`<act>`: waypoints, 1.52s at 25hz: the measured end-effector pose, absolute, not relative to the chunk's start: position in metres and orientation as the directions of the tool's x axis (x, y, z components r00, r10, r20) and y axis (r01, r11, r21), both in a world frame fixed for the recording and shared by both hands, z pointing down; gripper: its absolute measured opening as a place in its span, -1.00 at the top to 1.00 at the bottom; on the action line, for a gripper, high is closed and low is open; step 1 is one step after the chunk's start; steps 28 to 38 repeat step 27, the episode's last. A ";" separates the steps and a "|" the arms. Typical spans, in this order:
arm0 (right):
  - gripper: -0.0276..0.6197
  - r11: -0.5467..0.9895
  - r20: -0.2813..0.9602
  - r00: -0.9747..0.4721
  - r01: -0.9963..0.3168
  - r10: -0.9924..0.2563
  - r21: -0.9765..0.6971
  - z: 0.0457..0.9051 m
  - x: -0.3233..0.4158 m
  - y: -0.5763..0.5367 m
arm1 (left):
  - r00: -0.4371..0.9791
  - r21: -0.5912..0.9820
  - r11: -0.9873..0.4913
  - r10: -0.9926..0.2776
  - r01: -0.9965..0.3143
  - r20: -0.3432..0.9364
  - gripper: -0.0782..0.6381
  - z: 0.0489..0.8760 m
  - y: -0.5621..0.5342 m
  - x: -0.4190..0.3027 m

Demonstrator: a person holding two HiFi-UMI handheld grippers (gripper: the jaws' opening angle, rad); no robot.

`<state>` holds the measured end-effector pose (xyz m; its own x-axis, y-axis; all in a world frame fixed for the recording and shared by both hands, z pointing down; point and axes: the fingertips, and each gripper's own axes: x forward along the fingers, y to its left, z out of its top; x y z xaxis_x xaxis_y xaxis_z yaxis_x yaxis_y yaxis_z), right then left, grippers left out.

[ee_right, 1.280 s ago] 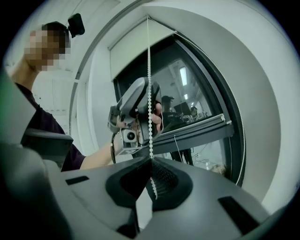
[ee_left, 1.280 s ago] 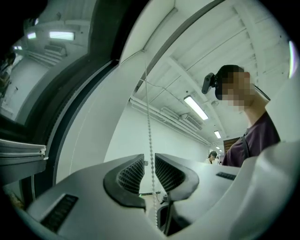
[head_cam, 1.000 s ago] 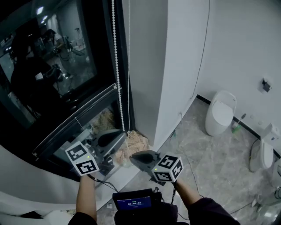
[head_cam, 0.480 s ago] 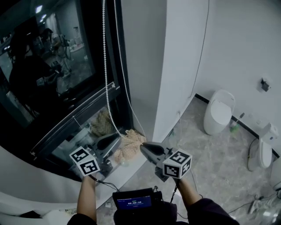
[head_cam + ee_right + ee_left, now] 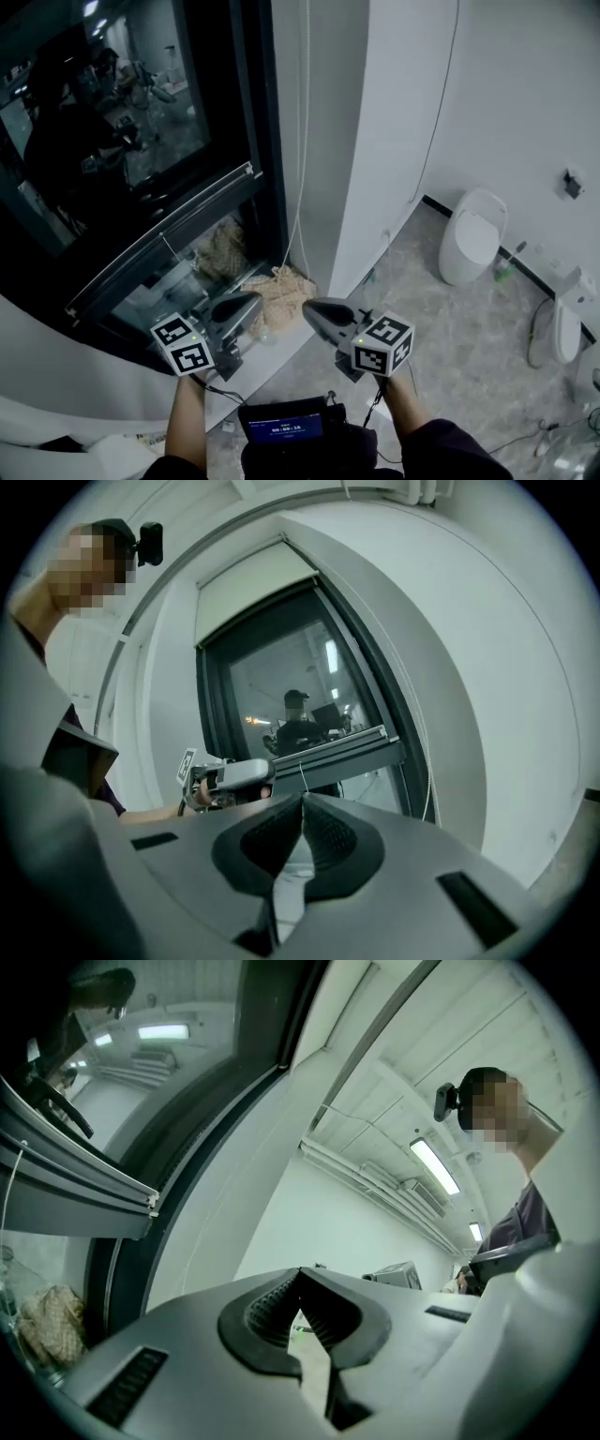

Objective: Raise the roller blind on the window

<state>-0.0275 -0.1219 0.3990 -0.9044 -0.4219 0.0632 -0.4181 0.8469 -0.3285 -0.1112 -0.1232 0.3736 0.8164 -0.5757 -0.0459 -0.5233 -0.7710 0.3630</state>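
**Cord let go, both grippers low by the sill**

The left gripper (image 5: 255, 300) and right gripper (image 5: 307, 307) sit side by side, tips near each other, just in front of the sill; open floor (image 5: 450, 347) spreads to the right as far as a toilet (image 5: 473, 234), while the dark window frame (image 5: 262, 112) and white pillar (image 5: 375, 141) close off the space ahead; a beige fibrous heap (image 5: 281, 286) lies just beyond the jaw tips.

The roller blind covers the upper glass; its bottom rail (image 5: 159, 239) runs long and slantwise across the head view, low at the left and higher at the right, ending at the frame; the bead cord (image 5: 304, 141) hangs lengthwise down the pillar's edge to the heap.

The left gripper's jaws are pressed together with nothing in them; the right gripper's jaws are opening, tips barely parted, nothing between them.

Half a second ago the cord was drawn out at a slant toward the right gripper; now it hangs nearly straight, clear of both.
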 end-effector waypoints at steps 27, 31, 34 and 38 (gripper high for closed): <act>0.89 0.874 0.019 -0.928 -0.356 -0.372 -0.332 0.383 -0.083 -0.094 | 0.842 0.394 -0.790 -0.535 -0.470 -0.068 0.75 0.378 -0.090 -0.133; 0.89 0.874 0.019 -0.928 -0.356 -0.372 -0.332 0.383 -0.083 -0.094 | 0.842 0.394 -0.790 -0.535 -0.470 -0.068 0.75 0.378 -0.090 -0.133; 0.89 0.874 0.019 -0.928 -0.356 -0.372 -0.332 0.383 -0.083 -0.094 | 0.842 0.394 -0.790 -0.535 -0.470 -0.068 0.75 0.378 -0.090 -0.133; 0.89 0.874 0.019 -0.928 -0.356 -0.372 -0.332 0.383 -0.083 -0.094 | 0.842 0.394 -0.790 -0.535 -0.470 -0.068 0.75 0.378 -0.090 -0.133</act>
